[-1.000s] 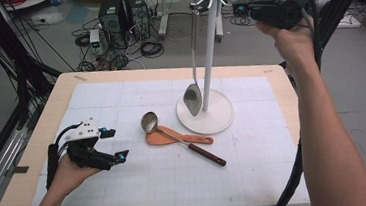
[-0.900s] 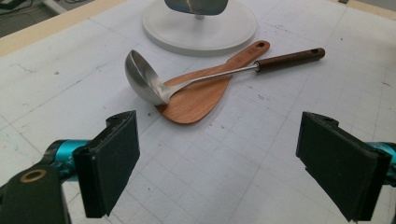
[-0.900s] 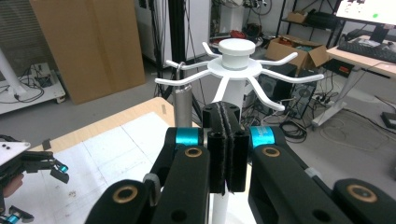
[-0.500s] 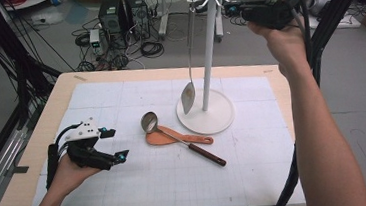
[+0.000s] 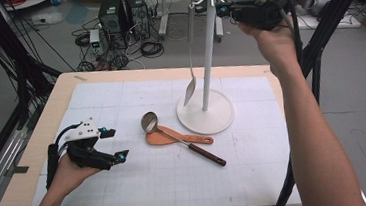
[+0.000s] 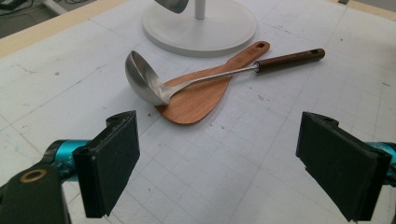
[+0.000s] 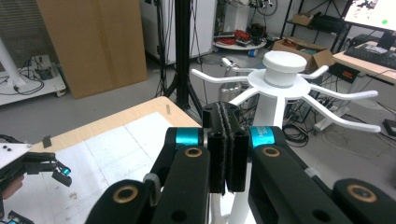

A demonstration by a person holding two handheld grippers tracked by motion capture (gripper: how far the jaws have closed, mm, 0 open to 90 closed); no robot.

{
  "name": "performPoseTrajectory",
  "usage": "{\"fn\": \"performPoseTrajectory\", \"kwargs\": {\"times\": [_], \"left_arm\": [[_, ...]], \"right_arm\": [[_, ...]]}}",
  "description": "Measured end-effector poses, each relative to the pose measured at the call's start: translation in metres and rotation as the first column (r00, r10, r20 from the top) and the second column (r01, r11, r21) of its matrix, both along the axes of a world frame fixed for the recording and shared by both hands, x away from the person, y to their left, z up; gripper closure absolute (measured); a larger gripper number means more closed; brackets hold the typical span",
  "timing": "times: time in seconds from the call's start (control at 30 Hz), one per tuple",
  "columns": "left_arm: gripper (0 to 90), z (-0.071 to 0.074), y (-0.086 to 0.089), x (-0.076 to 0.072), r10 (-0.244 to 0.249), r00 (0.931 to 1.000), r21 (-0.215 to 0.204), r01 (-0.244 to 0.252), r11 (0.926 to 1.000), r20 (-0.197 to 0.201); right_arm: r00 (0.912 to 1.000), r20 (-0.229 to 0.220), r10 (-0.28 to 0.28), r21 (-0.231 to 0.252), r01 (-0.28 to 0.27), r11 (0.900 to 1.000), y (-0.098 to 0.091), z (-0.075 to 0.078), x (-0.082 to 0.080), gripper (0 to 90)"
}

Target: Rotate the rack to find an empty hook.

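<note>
Since a second ago the right gripper (image 5: 224,10), raised beside the top of the white hook stand (image 5: 209,55), has drifted slightly toward the stand's crown, while the spoon (image 5: 190,57) hanging from one of the hooks has swung a little. In the right gripper view its jaws are clenched flat together with nothing between them, just in front of the stand's cap and radiating hooks. That suggests the spoon has been hung and let go, so the next utensil is likely due.

On the table (image 5: 35,161) the left gripper (image 5: 115,145) rests low near the left edge, held in the person's hand and unmoved. Its jaws stand wide apart and empty, aimed across the white gridded mat toward the utensils.

Near the middle of the table lie a steel ladle (image 6: 154,84) with a dark wooden handle and a flat wooden spatula (image 6: 196,95). The ladle's shaft crosses on top of the spatula, and its bowl tips up at the end nearer the left gripper. Both lie just in front of the stand's round base (image 6: 210,28), close to it.

Lifting the spatula first would probably disturb the ladle lying over it. Beyond the far edge, the floor holds computer cases, cables and cardboard boxes, well clear of the work.
</note>
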State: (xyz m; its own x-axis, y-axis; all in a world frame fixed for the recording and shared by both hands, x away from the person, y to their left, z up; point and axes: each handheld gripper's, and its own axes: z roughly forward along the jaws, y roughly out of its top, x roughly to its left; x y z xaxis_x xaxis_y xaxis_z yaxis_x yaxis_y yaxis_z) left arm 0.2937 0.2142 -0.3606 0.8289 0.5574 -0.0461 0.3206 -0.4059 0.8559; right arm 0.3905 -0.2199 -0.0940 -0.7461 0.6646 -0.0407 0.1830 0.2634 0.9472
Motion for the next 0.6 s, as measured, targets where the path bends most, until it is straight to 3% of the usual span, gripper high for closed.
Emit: {"fn": "performPoseTrajectory", "kwargs": {"times": [0.6], "left_arm": [[14.0, 0.0004, -0.0007, -0.0010, -0.003, 1.0000, 0.003, 0.003, 1.0000, 0.003]], "right_arm": [[0.9999, 0.012, -0.011, -0.011, 0.011, 0.9999, 0.0091, -0.0001, -0.0032, 89.7]]}}
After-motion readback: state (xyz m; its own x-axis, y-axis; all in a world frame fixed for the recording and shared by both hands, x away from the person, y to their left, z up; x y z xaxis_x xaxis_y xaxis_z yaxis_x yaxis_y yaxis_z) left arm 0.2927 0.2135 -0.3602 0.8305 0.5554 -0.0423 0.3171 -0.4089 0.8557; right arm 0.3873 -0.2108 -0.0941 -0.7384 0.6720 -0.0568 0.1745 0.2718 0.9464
